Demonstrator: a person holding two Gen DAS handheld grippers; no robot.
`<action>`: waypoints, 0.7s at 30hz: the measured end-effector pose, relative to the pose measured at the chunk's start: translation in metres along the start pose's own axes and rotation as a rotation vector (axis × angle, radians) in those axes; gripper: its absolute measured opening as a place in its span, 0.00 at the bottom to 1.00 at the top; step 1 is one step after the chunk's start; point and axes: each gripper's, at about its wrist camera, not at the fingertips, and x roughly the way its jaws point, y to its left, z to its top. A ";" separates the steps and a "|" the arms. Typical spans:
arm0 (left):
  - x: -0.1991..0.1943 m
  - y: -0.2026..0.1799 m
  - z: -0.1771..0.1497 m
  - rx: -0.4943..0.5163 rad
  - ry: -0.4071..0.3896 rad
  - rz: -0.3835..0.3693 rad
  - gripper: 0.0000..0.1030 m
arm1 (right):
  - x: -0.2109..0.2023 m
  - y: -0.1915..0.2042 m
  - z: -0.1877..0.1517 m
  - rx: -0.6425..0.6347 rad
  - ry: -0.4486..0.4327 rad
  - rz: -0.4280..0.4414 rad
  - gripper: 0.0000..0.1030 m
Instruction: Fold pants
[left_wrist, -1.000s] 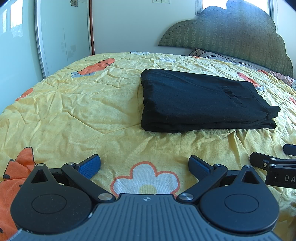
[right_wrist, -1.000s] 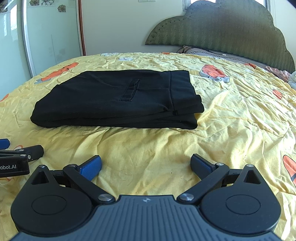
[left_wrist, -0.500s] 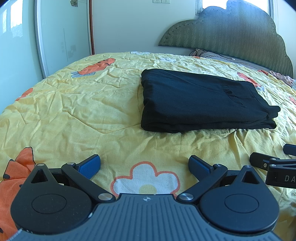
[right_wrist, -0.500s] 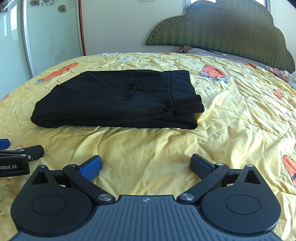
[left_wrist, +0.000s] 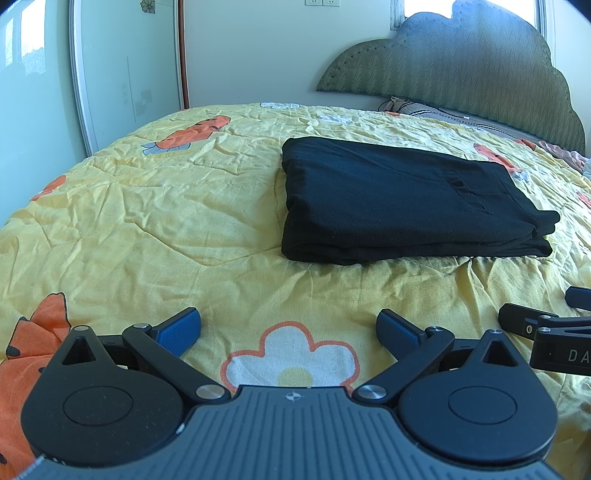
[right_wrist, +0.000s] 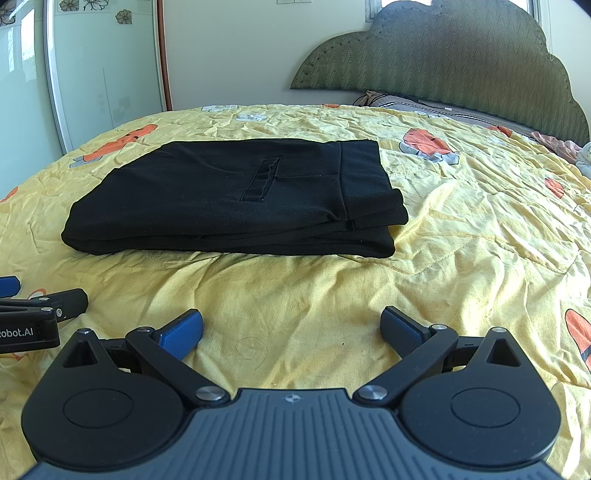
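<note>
**Folded pants on the bed, both claws wide and empty**

The black fabric pants (left_wrist: 402, 206) (right_wrist: 236, 199) lie folded in a flat stack on the yellow flower-printed bedspread (left_wrist: 155, 221) (right_wrist: 480, 236). The left claw (left_wrist: 288, 330) and right claw (right_wrist: 291, 328) sit low on the near side, side by side, spread wide, gripping nothing.

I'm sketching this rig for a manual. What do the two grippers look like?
Both match: the left gripper and right gripper have a ribbed grey body, two round black discs, black linkage arms with silver pivots, and blue textured pads. White lettering marks the side.
</note>
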 end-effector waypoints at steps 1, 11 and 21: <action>0.000 0.000 0.000 0.000 0.000 0.000 1.00 | 0.000 0.000 0.000 0.000 0.000 0.000 1.00; 0.000 0.000 0.000 0.000 0.000 -0.001 1.00 | 0.001 0.002 0.000 0.002 0.000 -0.002 1.00; 0.000 0.000 0.000 0.000 0.000 0.000 1.00 | 0.000 0.002 0.000 0.004 0.000 -0.001 1.00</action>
